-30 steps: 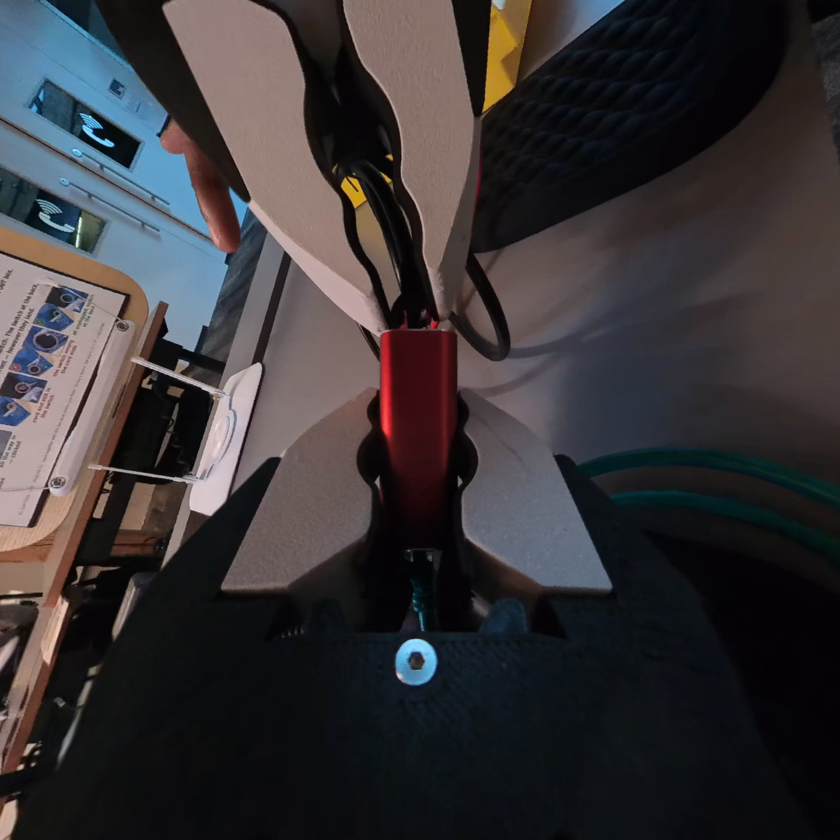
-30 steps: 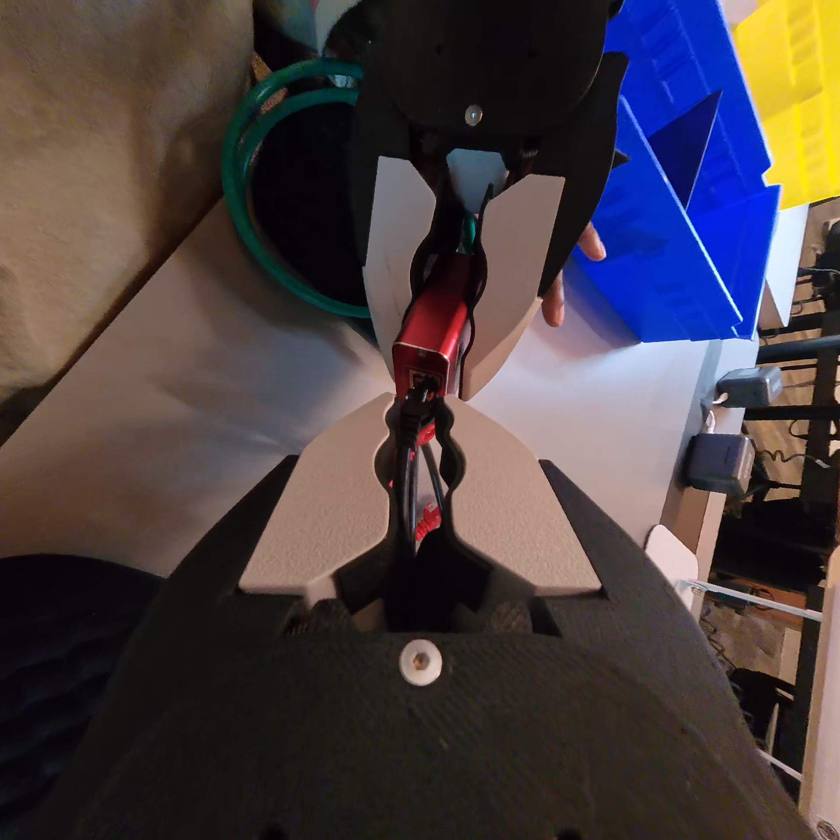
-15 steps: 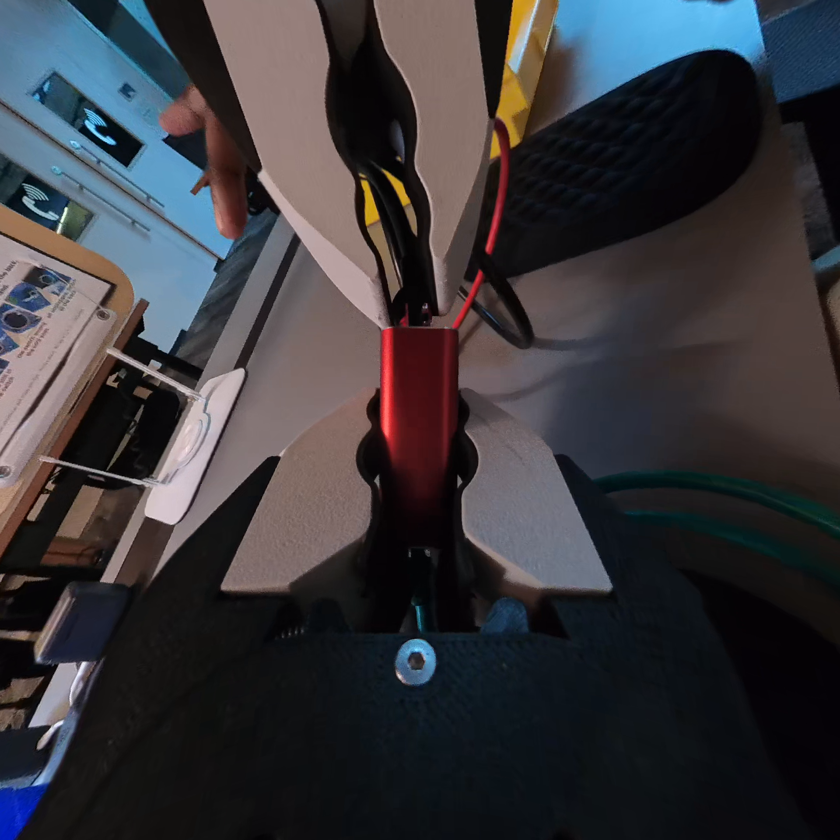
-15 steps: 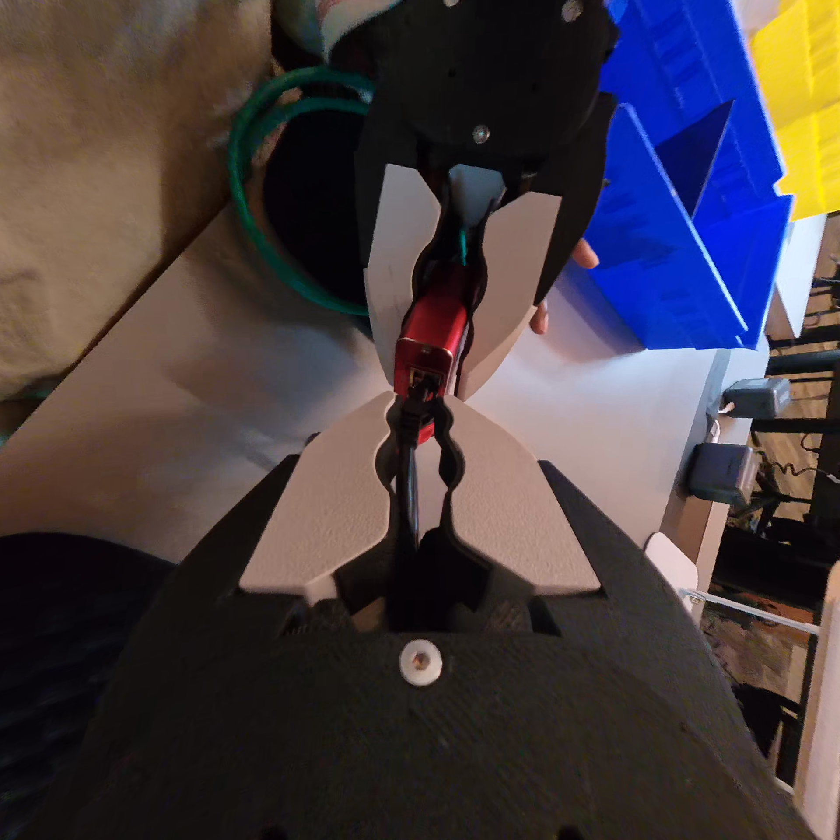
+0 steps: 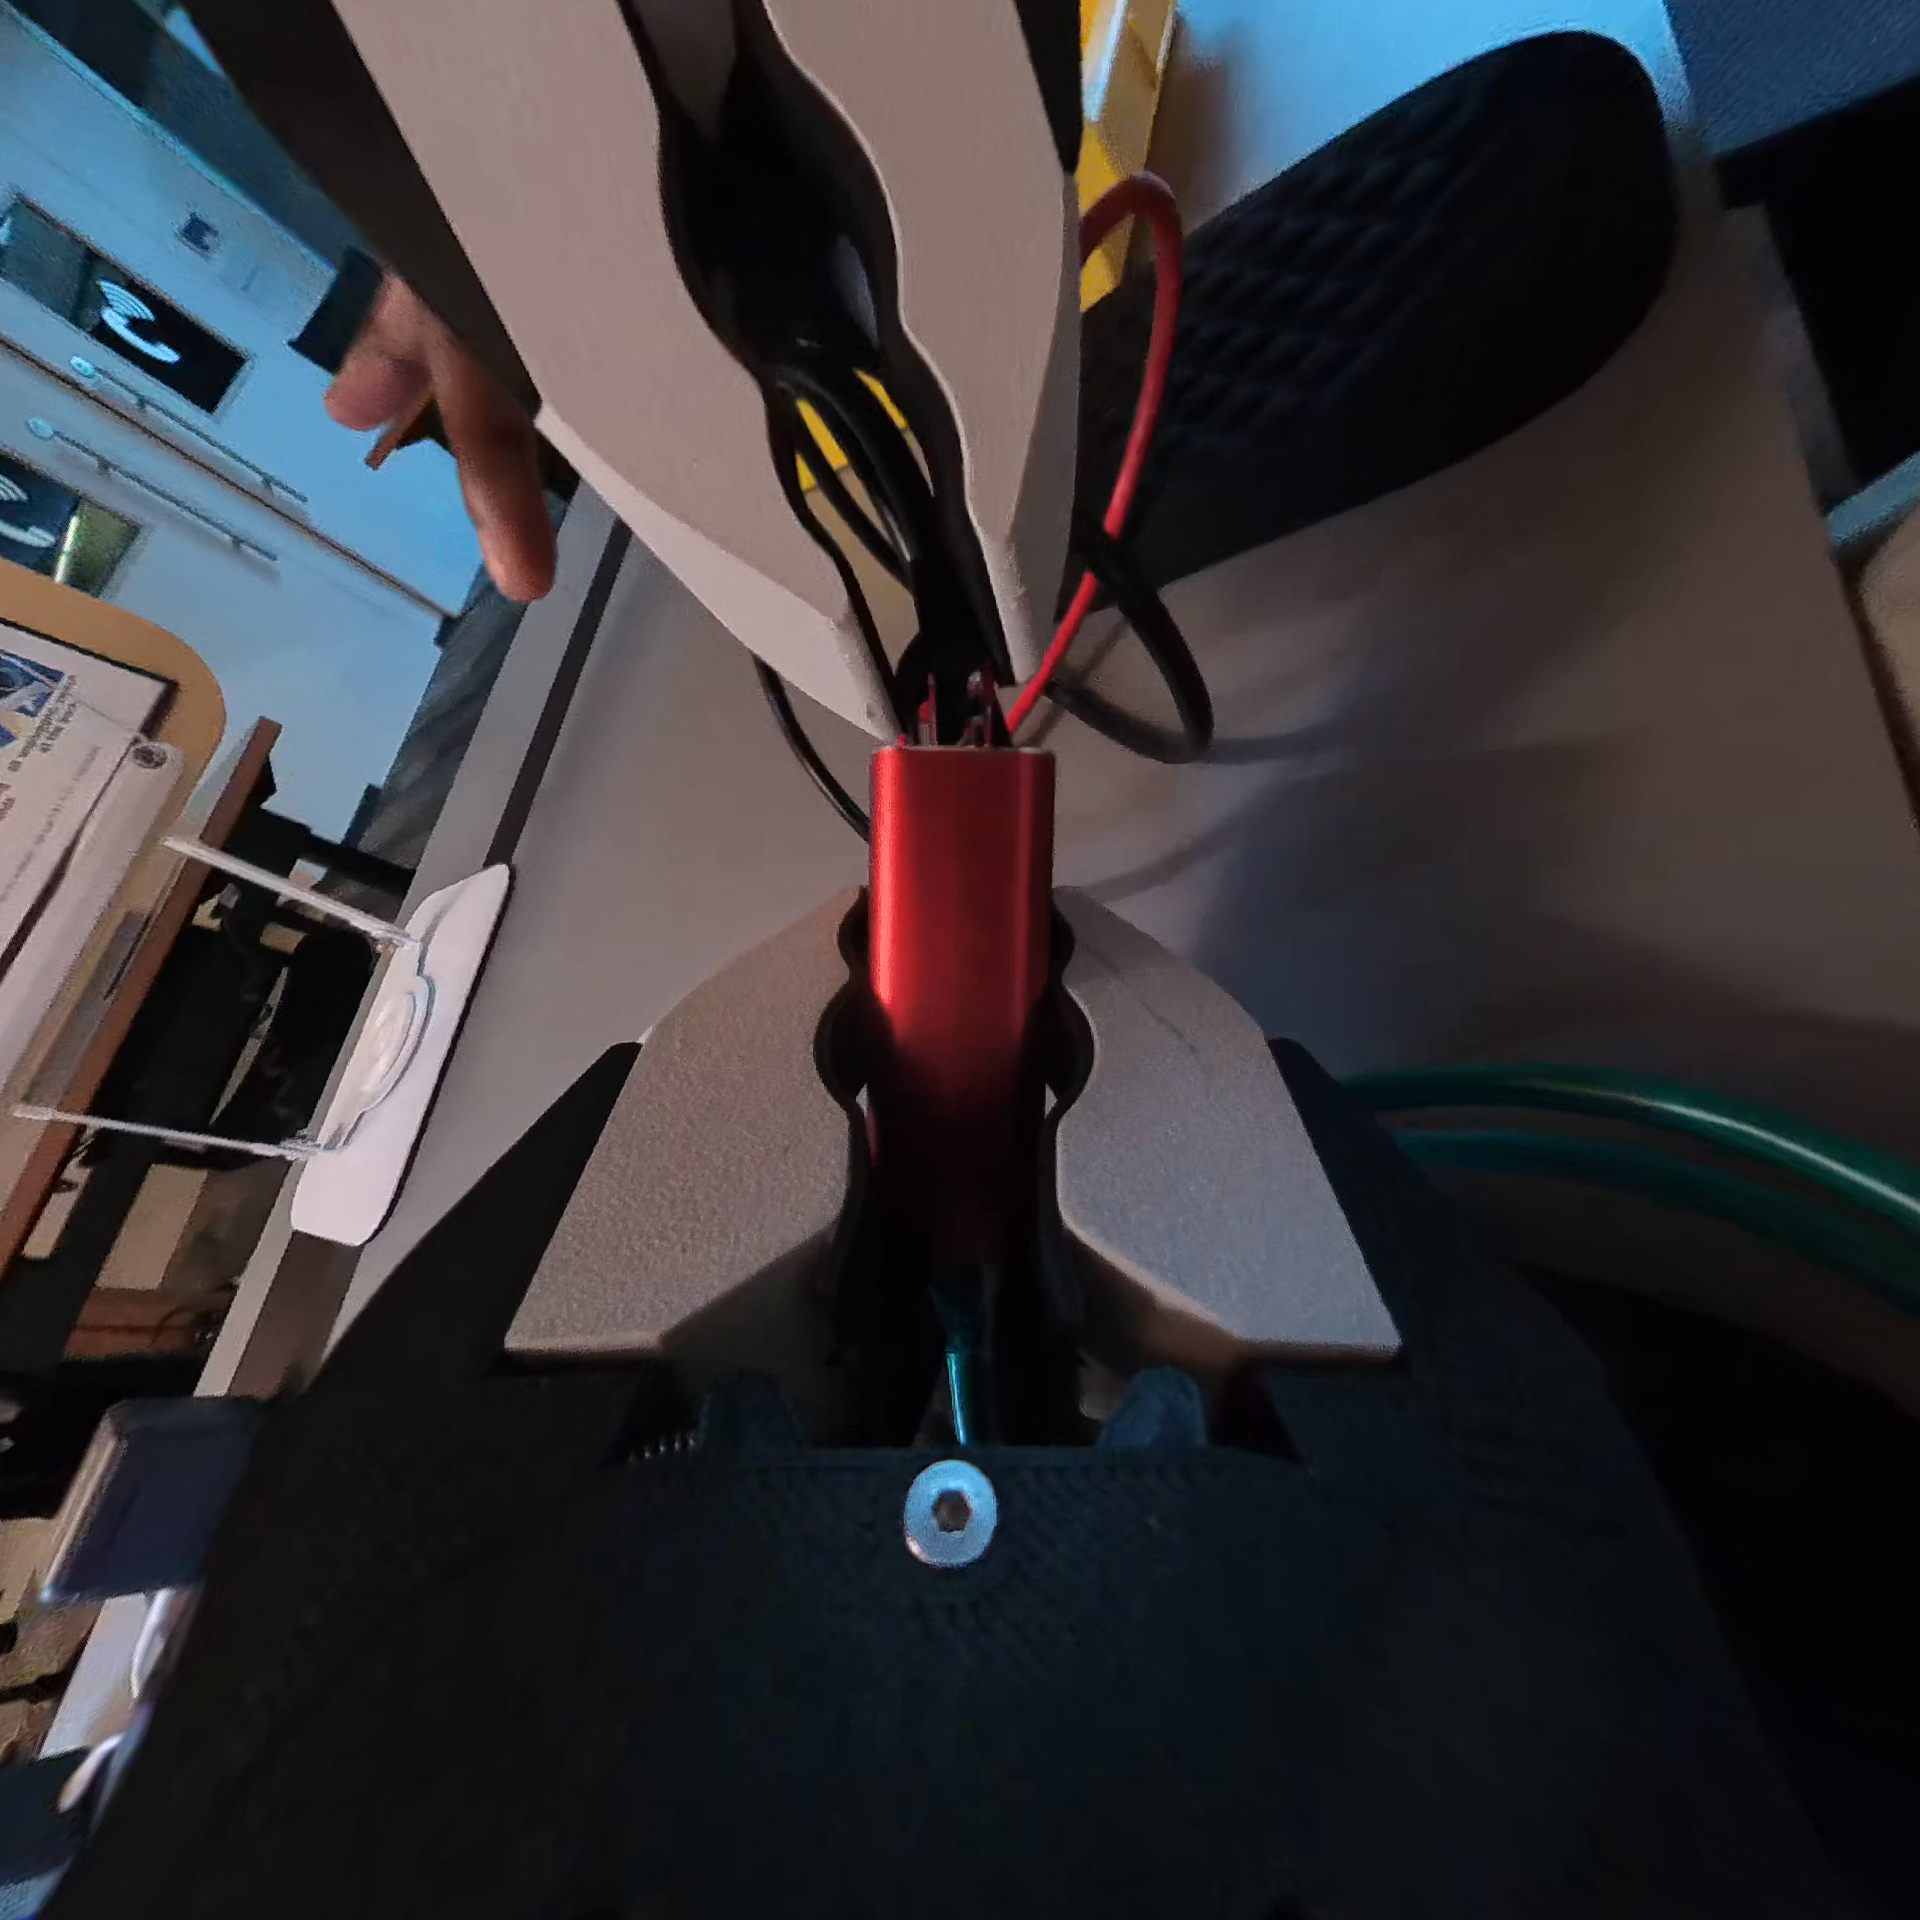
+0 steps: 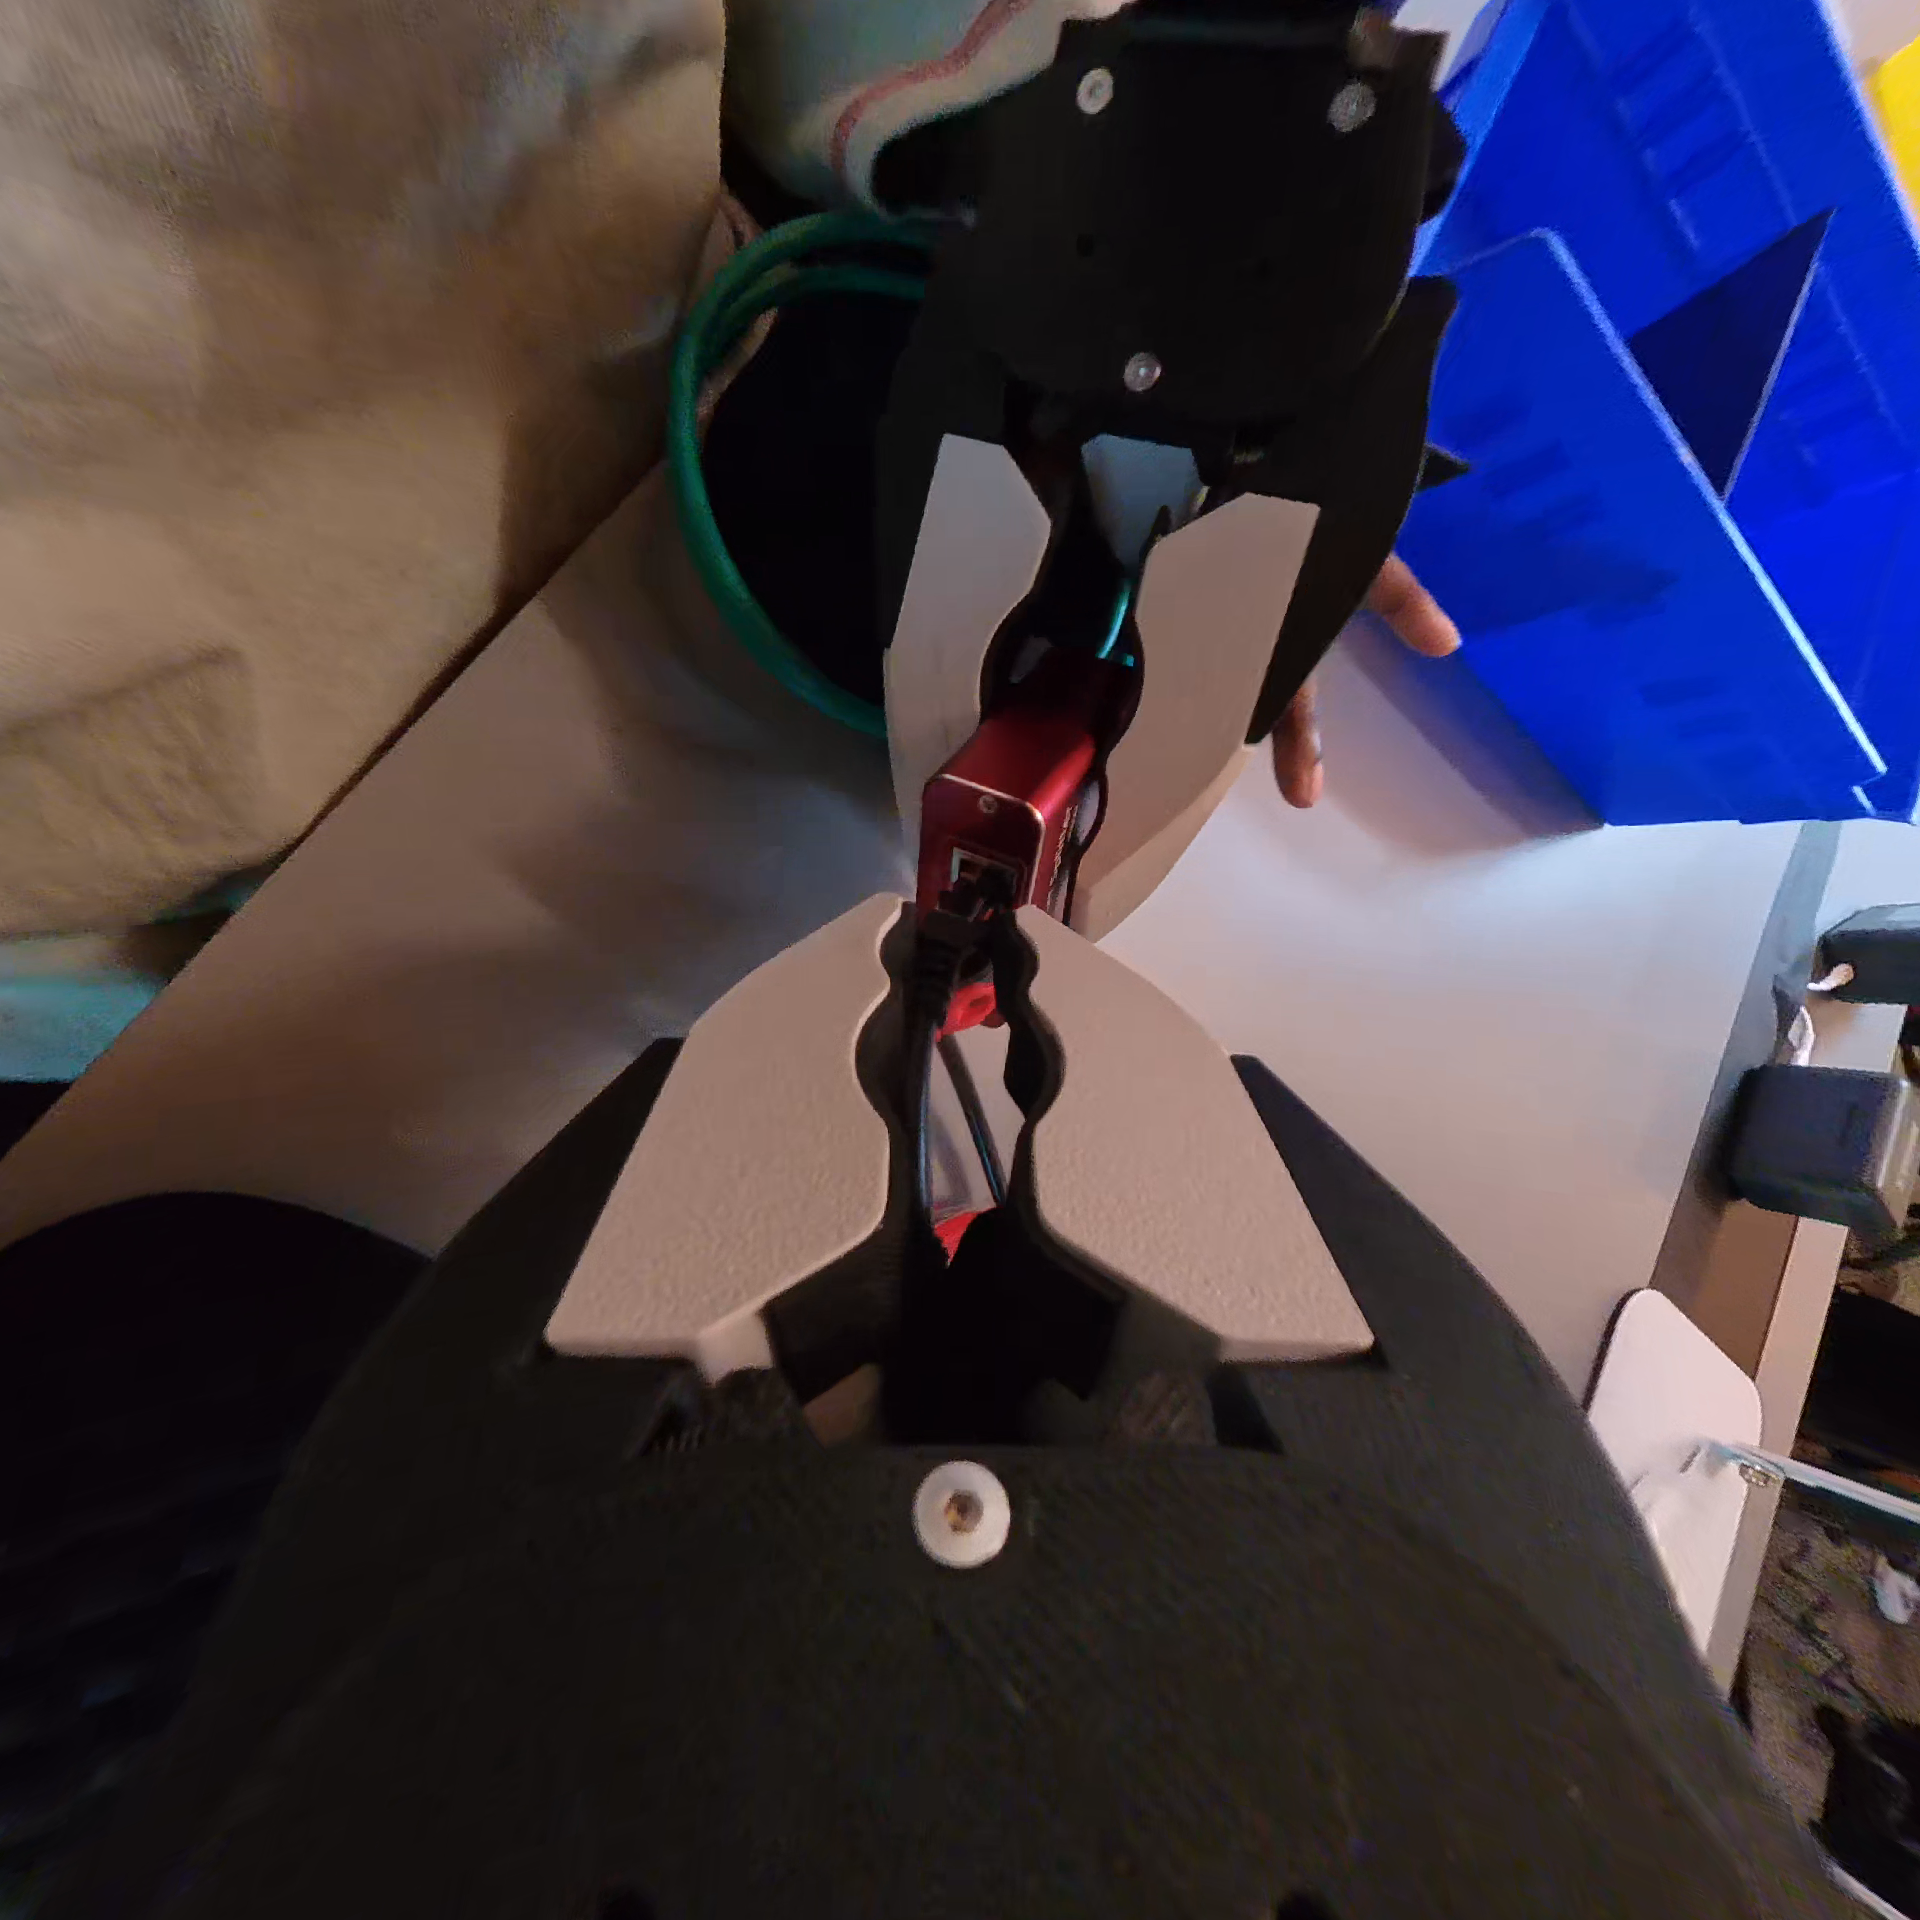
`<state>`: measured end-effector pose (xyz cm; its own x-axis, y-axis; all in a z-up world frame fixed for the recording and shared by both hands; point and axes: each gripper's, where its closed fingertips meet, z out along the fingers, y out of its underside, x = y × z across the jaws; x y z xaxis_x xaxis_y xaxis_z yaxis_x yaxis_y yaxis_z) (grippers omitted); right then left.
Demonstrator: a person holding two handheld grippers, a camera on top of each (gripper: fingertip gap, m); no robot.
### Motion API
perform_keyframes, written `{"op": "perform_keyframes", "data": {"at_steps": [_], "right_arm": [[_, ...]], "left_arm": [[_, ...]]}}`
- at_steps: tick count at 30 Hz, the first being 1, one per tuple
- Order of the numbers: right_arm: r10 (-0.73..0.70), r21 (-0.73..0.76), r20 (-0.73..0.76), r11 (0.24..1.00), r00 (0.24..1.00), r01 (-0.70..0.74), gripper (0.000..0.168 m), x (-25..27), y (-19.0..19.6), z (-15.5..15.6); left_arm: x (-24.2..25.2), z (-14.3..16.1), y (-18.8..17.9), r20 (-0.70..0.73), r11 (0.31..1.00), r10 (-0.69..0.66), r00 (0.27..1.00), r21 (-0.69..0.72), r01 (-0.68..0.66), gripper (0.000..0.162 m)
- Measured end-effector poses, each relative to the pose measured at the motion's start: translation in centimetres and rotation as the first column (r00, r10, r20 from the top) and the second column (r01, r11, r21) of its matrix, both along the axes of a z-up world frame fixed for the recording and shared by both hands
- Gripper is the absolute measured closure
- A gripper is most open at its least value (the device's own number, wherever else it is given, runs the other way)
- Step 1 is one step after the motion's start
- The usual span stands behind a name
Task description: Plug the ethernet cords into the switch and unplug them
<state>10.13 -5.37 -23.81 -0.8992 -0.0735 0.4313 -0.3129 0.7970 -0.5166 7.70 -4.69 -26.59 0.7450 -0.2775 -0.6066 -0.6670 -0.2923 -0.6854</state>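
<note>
My left gripper (image 5: 956, 914) is shut on a red switch (image 5: 958, 935) and holds it above the white table (image 6: 1403, 987). A green cord (image 5: 1662, 1132) enters the switch's near end. My right gripper (image 6: 961, 920) faces it from the far side and is shut on a black cord (image 6: 940, 966) whose plug sits in the switch's port (image 6: 971, 873). A red plug (image 6: 971, 1006) hangs between the right fingers, and its red cord (image 5: 1148, 343) loops beside them. In the right wrist view the switch (image 6: 1023, 774) tilts toward me in the left gripper (image 6: 1003, 831).
Blue bins (image 6: 1662, 416) stand at the table's far right. A black textured pad (image 5: 1403, 291) and a yellow bin (image 5: 1122, 156) lie behind the right gripper. Green cord coils (image 6: 727, 499) hang at the table edge. Power adapters (image 6: 1818, 1153) and a white stand (image 5: 395, 1049) sit at the table's side edge. The grippers are tip to tip, or close to it.
Both grippers stayed shut and shifted together. The red cord's loop has swung into view beside the right fingers. The switch now tilts more in the right wrist view.
</note>
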Motion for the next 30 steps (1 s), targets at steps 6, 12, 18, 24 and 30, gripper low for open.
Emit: {"op": "perform_keyframes", "data": {"at_steps": [6, 12, 18, 24, 30], "right_arm": [[0.023, 0.016, -0.028, 1.000, 0.999, -0.022, 0.153, 0.6, 0.3, 0.0], [0.093, 0.152, 0.057, 0.983, 0.994, -0.101, 0.153, 0.8, 0.7, -1.4], [0.136, 0.043, 0.102, 0.989, 0.985, -0.141, 0.156, 2.4, 0.9, 0.2], [-0.151, -0.239, -0.065, 0.962, 0.986, 0.131, 0.156, -0.1, 3.9, 3.7], [-0.324, -0.616, -0.182, 0.773, 0.928, 0.148, 0.156, 1.7, 6.9, 10.2]], "left_arm": [[0.6, 0.0, 0.2, -0.064, 1.000, -0.023, 0.998, -0.011, 0.022, 0.134], [0.0, -1.4, 0.5, -0.145, 0.992, -0.044, 0.988, -0.123, 0.026, 0.133], [-5.0, -0.4, -1.2, -0.153, 0.975, 0.211, 0.965, -0.032, -0.219, 0.133], [-5.5, 3.7, -1.4, -0.146, 0.968, 0.248, 0.958, 0.079, -0.238, 0.133], [-6.9, 2.7, -1.3, -0.153, 0.938, 0.343, 0.927, 0.107, -0.330, 0.133]]}}
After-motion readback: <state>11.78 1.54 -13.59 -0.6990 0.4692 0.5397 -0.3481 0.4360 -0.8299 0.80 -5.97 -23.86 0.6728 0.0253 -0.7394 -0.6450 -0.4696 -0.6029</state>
